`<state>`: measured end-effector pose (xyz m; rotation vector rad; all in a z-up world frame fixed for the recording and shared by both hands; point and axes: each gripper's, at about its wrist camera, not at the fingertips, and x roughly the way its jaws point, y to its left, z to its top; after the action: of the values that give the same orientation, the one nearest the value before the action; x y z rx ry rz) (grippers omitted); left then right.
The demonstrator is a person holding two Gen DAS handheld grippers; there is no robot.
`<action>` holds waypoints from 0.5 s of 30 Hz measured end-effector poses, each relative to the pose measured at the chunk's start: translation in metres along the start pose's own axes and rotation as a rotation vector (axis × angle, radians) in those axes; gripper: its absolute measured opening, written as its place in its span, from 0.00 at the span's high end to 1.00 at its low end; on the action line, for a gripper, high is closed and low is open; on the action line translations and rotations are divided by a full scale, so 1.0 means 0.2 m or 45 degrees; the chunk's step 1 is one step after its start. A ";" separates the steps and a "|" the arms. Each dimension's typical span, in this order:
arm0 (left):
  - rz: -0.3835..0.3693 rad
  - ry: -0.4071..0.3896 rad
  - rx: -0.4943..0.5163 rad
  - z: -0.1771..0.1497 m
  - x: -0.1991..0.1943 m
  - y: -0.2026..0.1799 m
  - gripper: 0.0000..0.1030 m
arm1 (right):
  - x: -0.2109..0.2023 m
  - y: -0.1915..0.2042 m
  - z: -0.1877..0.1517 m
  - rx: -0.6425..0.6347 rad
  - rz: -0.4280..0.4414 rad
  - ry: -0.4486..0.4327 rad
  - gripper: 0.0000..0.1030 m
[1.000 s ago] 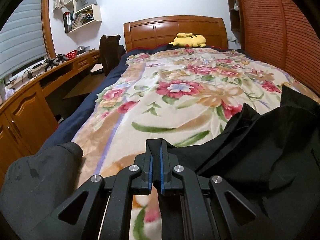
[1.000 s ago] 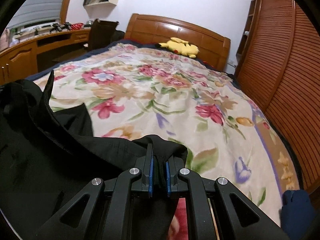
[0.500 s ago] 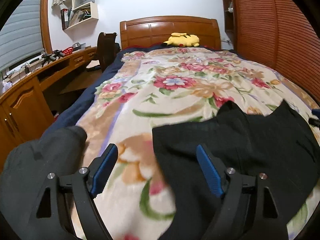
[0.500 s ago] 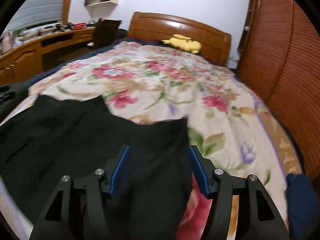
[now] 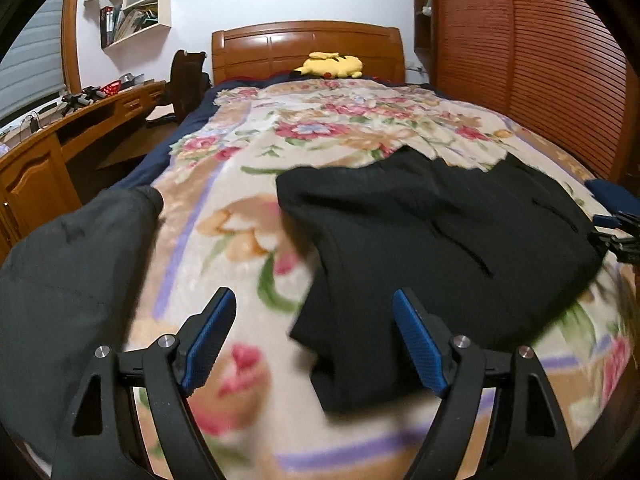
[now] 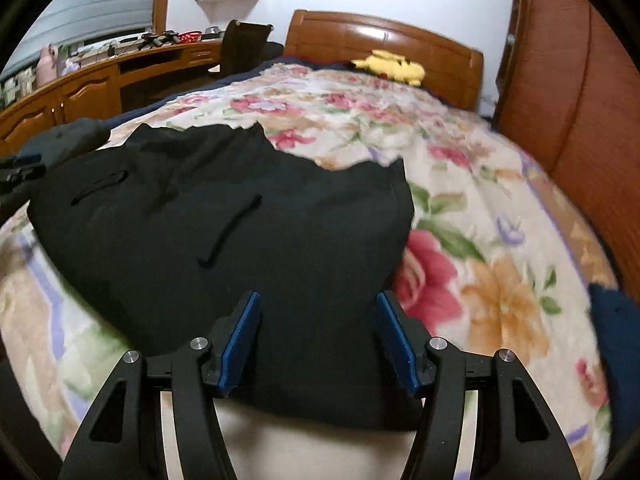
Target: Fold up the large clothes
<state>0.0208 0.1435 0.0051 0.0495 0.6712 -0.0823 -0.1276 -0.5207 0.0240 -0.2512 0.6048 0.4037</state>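
Observation:
A black garment [image 5: 440,232] [image 6: 240,220] lies spread flat on the floral blanket [image 5: 320,132] near the foot of the bed. My left gripper [image 5: 312,300] hovers open above the garment's near left corner, nothing between its blue pads. My right gripper [image 6: 318,300] stands open over the garment's near right part, its pads apart and not pressing the cloth. Each gripper shows at the edge of the other's view: the right one [image 5: 616,236] and the left one [image 6: 16,172].
A grey garment [image 5: 72,260] [image 6: 68,136] lies on the bed's left side. Something navy blue [image 5: 612,196] [image 6: 616,340] sits at the right edge. A yellow plush toy [image 5: 332,65] rests by the headboard. A wooden desk [image 5: 36,160] runs along the left, slatted wardrobe doors [image 5: 540,72] along the right.
Both grippers were shut on the black garment's edge a second ago. They have let go, opened and drawn back toward the foot of the bed; the garment now lies flat.

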 end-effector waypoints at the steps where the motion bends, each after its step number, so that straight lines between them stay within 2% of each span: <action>1: -0.010 0.003 0.002 -0.03 -0.01 -0.01 0.21 | 0.00 -0.02 -0.02 0.012 0.001 0.015 0.40; 4: -0.029 0.014 0.011 -0.08 -0.01 -0.03 0.21 | 0.01 -0.06 -0.05 0.050 -0.010 0.036 0.39; 8: -0.039 0.042 -0.011 -0.10 0.02 -0.04 0.21 | 0.03 -0.13 -0.12 0.124 0.002 0.050 0.27; 12: -0.095 0.090 -0.054 -0.10 0.08 -0.04 0.21 | 0.06 -0.13 -0.12 0.195 0.058 0.057 0.26; 15: -0.089 0.113 -0.054 -0.10 0.10 -0.06 0.21 | 0.05 -0.12 -0.13 0.197 0.079 0.051 0.26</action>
<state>0.0236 0.1326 -0.0240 -0.0111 0.7630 -0.1340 -0.1224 -0.5483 -0.0004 -0.0925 0.6808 0.4102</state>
